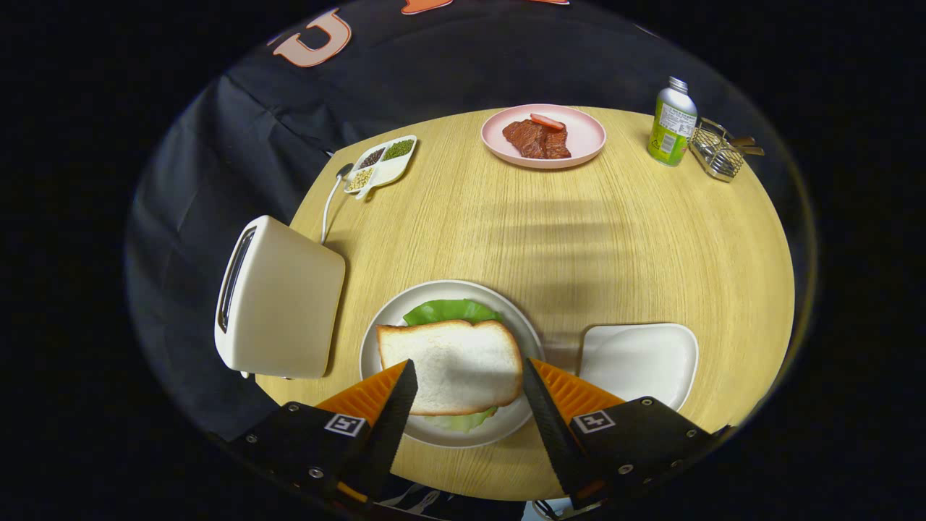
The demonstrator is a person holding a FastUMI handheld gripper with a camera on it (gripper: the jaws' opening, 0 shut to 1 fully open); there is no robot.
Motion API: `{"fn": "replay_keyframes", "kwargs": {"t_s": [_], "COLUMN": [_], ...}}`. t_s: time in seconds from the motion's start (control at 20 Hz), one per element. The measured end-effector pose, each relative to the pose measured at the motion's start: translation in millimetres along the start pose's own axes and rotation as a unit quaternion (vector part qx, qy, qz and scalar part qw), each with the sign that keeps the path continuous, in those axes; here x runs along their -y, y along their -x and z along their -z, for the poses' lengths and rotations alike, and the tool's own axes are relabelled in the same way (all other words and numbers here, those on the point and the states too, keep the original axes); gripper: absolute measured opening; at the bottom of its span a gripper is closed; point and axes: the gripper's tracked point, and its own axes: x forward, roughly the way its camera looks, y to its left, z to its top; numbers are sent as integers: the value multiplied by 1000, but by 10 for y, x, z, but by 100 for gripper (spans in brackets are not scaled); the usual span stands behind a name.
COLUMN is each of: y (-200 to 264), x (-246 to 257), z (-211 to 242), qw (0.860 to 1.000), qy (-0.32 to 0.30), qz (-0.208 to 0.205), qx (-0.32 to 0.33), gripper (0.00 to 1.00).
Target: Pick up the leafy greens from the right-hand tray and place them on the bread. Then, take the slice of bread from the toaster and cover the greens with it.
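A slice of white bread [452,364] lies on top of leafy greens [450,311] on a round white plate [521,325], just ahead of my fingers. The greens stick out past the slice at its far edge and its near edge. My gripper [469,376] stands open above the near part of the plate, one finger on each side of the slice and neither pressing on it. A cream toaster [278,300] stands to the left of the plate, and its slot looks dark. To the right of the plate sits a white tray [636,362] with nothing on it.
On the round wooden table [579,239], a pink plate [571,148] with meat slices sits at the far side. A divided dish of beans [381,165] and a spoon [331,199] lie far left. A green bottle [672,123] and a wire basket [718,152] stand far right.
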Motion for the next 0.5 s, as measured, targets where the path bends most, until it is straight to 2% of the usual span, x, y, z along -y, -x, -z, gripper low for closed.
{"fn": "replay_keyframes", "kwargs": {"t_s": [0.15,0.5], "y": [109,725], "x": [78,464], "z": [-42,-385], "qw": [1000,995], "qy": [-4,-15], "qz": [8,48], "qx": [13,91], "gripper": [98,99]}}
